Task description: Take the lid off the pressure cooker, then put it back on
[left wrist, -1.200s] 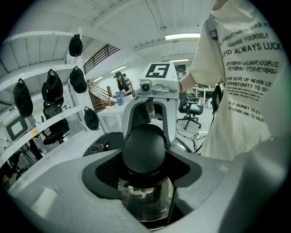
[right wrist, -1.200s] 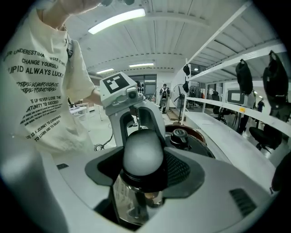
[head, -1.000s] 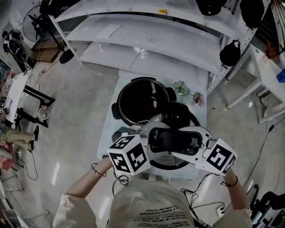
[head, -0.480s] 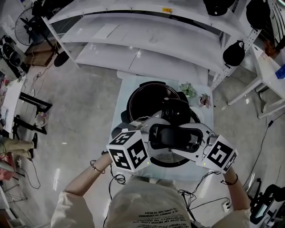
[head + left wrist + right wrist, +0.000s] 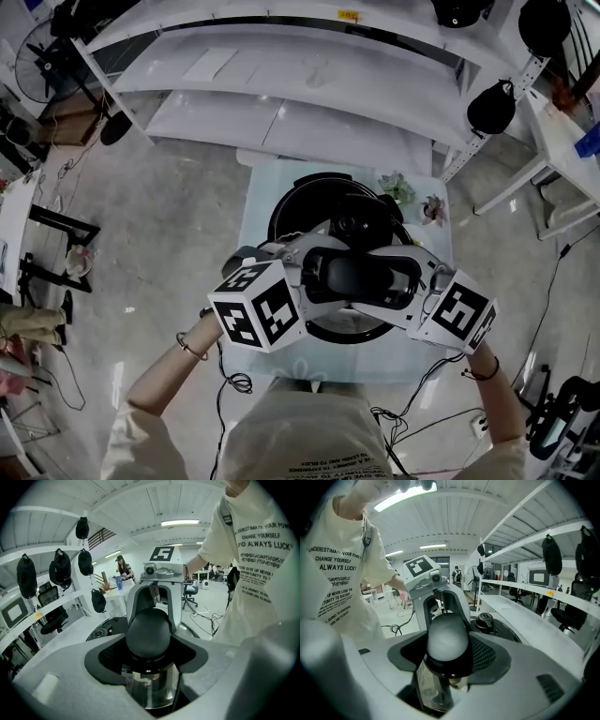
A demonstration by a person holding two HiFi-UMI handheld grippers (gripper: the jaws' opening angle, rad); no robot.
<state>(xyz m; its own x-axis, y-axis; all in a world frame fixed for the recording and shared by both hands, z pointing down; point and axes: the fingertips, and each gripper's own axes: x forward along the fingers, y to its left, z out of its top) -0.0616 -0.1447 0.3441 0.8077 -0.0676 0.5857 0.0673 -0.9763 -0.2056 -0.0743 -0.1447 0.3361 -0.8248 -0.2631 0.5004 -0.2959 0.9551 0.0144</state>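
One lid (image 5: 361, 279), left tongs (image 5: 309, 272), right tongs (image 5: 417, 281)

The lid (image 5: 349, 326) hides most of the cooker pot (image 5: 302, 187).

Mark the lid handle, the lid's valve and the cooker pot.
lid handle (image 5: 361, 275): head view, middle of the black bar.
valve (image 5: 356, 224): head view, its top.
cooker pot (image 5: 298, 187): head view, far-left rim.
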